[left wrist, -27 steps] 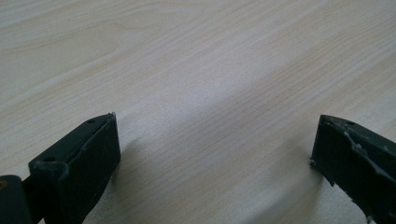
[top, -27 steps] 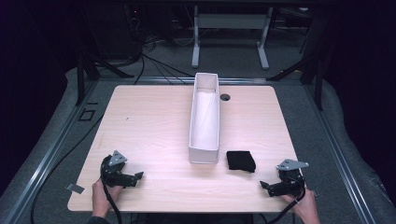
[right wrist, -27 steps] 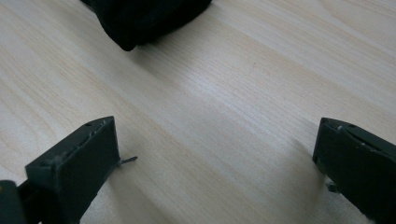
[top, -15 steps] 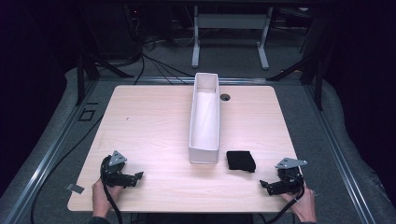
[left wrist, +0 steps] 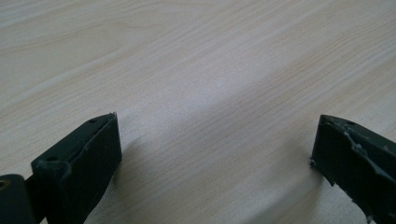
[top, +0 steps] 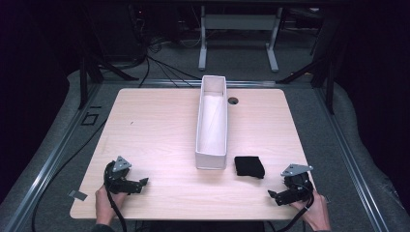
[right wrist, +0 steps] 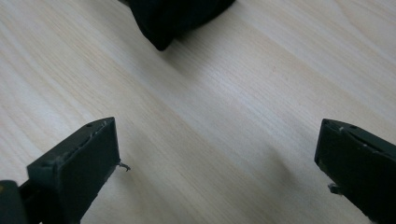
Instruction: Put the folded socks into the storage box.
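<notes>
Both your claws are spread wide and empty: left gripper (top: 140,183) at the table's (top: 159,125) 7 o'clock corner, right gripper (top: 273,195) at 5. The black folded cloth (top: 249,166) lies at about 11 o'clock from your right gripper, near it and far from the left. It sits just beside the long white bin's (top: 212,121) near end, and the bin's long axis runs 12-to-6, so I'd guess the right hand goes first.

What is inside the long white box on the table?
The box looks empty: its white floor and inner walls show. The near wall hides the floor strip right behind it.

Folded black cloth (top: 250,166) flat on table, beside long white box (top: 212,122)
</notes>
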